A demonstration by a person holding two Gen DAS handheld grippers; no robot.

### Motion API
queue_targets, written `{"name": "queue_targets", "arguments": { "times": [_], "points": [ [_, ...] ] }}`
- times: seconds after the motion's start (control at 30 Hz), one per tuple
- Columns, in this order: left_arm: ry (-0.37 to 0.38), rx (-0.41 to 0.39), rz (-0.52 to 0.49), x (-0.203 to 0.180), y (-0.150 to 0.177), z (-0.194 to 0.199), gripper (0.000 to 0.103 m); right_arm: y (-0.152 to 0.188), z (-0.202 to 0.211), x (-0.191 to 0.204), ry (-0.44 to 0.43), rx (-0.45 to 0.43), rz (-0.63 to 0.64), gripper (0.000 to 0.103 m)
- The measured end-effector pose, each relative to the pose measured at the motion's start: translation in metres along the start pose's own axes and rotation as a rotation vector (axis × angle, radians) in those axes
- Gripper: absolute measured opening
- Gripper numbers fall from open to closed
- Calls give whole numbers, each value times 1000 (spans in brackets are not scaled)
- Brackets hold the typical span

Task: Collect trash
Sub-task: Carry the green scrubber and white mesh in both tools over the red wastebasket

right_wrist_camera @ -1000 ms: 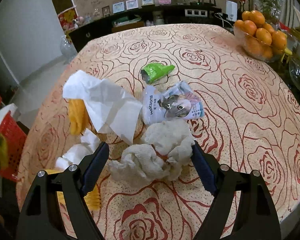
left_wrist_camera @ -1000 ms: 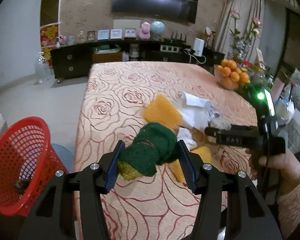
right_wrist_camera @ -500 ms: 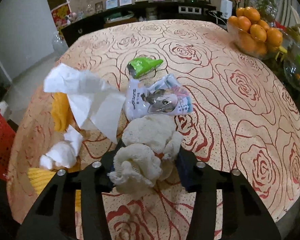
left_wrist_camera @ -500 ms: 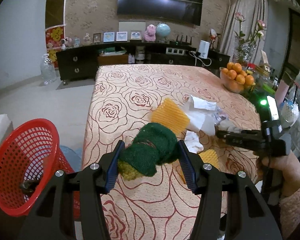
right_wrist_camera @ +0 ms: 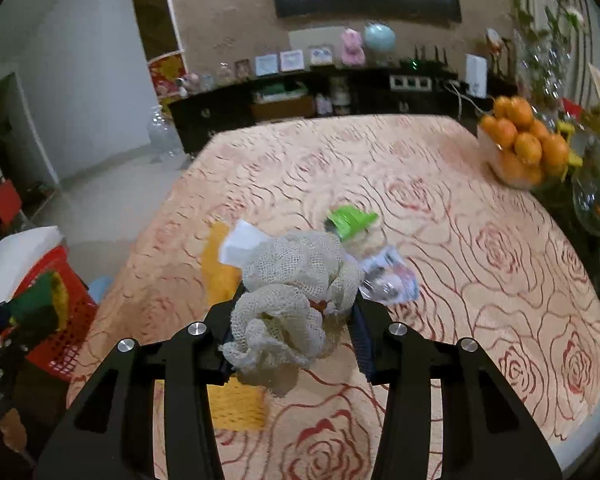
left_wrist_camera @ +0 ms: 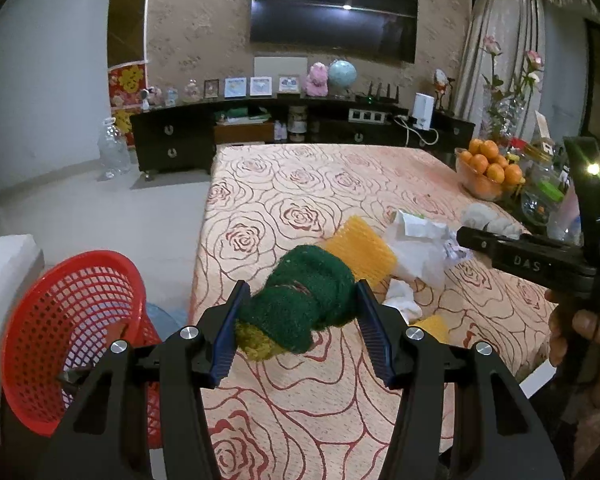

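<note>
Left gripper (left_wrist_camera: pixel 298 312) jaws clamped on green scouring pad (left_wrist_camera: pixel 306 300); right gripper (right_wrist_camera: pixel 290 316) jaws clamped on cream mesh wad (right_wrist_camera: pixel 292 292), clear of the worktop (right_wrist_camera: pixel 480 280). Both light, soft, springy: grip mid-bulk. Red basket (left_wrist_camera: pixel 72 332) beside worktop edge. Tissue (left_wrist_camera: pixel 416 244), yellow netting (left_wrist_camera: pixel 358 250), green wrapper (right_wrist_camera: pixel 350 220) remain; orange bowl (right_wrist_camera: pixel 522 152) well apart.

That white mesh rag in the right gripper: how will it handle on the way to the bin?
Likely floppy: the white mesh rag bulges out past the right gripper and a loose fold hangs below the pads. Probably light, since the open weave looks airy. A trailing fold may snag on the holes of the red basket, so a shake could be needed on release.
</note>
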State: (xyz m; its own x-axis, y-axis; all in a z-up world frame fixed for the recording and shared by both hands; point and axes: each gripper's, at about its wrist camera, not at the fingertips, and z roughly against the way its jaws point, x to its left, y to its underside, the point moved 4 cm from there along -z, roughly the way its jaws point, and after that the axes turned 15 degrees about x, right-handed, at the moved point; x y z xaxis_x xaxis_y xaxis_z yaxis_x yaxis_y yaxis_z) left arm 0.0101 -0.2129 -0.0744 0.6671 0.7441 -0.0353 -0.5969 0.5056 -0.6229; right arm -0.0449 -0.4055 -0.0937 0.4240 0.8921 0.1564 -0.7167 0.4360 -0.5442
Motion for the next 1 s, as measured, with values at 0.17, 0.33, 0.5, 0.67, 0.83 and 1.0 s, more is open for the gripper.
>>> {"name": "queue_targets", "arguments": {
  "times": [0.17,0.33,0.5,0.67,0.83,1.0],
  "points": [
    [-28,-7,21,8,-1,2,52,-7,3,19,-17,-16,38,44],
    [-84,-30,17,13,-5,8,52,-19,14,38,-42,-57,73,44],
    [-119,-52,36,26,-16,23,52,-28,23,56,-65,-88,102,44],
    [-159,-81,70,51,-31,45,52,-34,32,81,-89,-106,147,44],
    [-239,-98,70,75,-41,57,52,-38,35,105,-107,-106,194,44],
    [-264,-114,139,105,-39,57,52,-46,36,127,-133,-100,222,44]
  ]
}}
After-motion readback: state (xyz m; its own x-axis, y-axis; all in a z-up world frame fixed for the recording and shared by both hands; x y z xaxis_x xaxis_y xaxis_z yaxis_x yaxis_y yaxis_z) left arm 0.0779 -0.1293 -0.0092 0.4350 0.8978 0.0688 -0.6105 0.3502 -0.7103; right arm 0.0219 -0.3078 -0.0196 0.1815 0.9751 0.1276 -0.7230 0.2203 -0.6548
